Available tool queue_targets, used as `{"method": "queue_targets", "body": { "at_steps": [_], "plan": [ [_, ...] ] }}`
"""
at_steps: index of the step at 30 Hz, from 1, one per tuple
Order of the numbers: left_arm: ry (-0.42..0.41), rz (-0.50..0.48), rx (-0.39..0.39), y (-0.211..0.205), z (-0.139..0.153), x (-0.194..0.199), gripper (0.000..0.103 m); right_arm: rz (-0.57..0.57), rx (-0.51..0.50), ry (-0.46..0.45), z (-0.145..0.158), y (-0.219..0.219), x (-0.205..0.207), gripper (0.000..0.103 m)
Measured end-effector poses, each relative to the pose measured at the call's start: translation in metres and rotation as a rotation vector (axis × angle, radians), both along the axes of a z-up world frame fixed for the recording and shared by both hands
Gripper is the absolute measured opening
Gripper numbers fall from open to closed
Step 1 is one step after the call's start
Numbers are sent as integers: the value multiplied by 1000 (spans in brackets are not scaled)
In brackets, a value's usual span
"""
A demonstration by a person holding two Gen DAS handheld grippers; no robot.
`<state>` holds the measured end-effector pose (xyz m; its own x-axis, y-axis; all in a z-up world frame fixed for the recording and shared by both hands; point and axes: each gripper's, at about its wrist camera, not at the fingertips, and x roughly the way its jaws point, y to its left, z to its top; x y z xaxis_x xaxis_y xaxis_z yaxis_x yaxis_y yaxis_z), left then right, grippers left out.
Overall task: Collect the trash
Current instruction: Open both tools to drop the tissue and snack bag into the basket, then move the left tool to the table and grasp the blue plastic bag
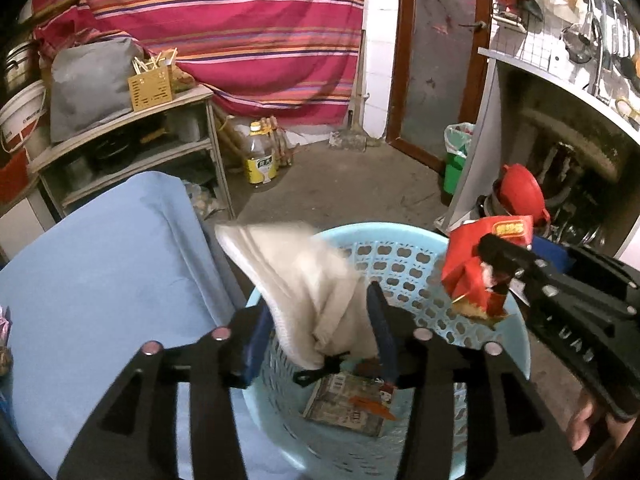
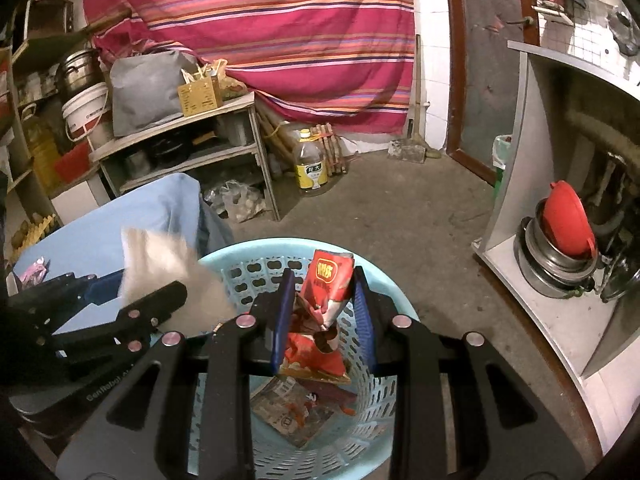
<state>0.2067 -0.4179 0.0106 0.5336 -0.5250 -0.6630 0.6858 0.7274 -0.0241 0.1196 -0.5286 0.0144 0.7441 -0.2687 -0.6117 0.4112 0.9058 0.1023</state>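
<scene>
left gripper (image 2: 160, 300) — "GenRobot" on its body, possibly | other labels — unreadable

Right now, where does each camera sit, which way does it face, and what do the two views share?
Left wrist: on the left gripper, facing forward and down into the light blue basket; its open fingers flank a white cloth; the right gripper and some of the person's hand show.
Right wrist: on the right gripper, facing into the same basket; its fingers flank a red snack wrapper; the left gripper enters left.
Shared: basket, cloth, wrapper, oil bottle, striped fabric.
</scene>
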Motion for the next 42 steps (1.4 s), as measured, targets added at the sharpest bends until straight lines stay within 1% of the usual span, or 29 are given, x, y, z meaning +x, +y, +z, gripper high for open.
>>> {"method": "queue_targets", "body": {
  "at_steps": [5, 9, 11, 13, 16, 19, 21, 23, 24, 26, 27, 30, 34, 36, 37, 38, 42],
  "plan": [
    [-29, 33, 5, 10, 3, 0, 66, -16, 13, -3, 0, -1, -3, 29],
    [-43, 59, -8, 23, 10, 2, 69, -13, 16, -1, -2, 1, -1, 29],
    [-51, 73, -11, 28, 14, 3, 77, -7, 13, 1, -1, 4, 1, 29],
    [-65, 91, -20, 37, 20, 4, 81, 1, 10, 5, -2, 7, 3, 29],
    [-71, 111, -28, 47, 28, 10, 81, 12, 2, 13, -3, 13, 9, 30],
    [-77, 133, -33, 56, 33, 15, 81, 15, -1, 21, -4, 16, 14, 38],
    [-88, 142, -28, 60, 35, 16, 82, 11, 1, 32, -5, 17, 18, 41],
    [-95, 153, -23, 65, 37, 18, 82, 17, 8, 40, -8, 17, 22, 56],
    [-95, 160, -24, 68, 37, 20, 82, 13, 5, 48, -10, 19, 24, 67],
    [-92, 173, -26, 75, 38, 23, 82, 16, 6, 61, -13, 20, 27, 73],
    [-92, 180, -27, 78, 38, 23, 82, 17, 12, 75, -15, 20, 29, 79],
    [-85, 197, -27, 87, 38, 27, 82, -5, -5, 98, -19, 23, 32, 90],
    [-81, 216, -25, 102, 37, 26, 82, -28, -15, 79, -12, 29, 31, 98],
    [-80, 231, -25, 112, 37, 25, 82, -36, -24, 65, -9, 33, 31, 99],
    [-76, 239, -28, 118, 37, 25, 85, -37, -28, 60, -6, 37, 32, 99],
    [-70, 254, -35, 128, 37, 25, 90, -39, -33, 53, -4, 41, 33, 99],
    [-73, 303, -38, 166, 38, 27, 90, -17, -49, 30, 0, 65, 41, 99]
  ]
}}
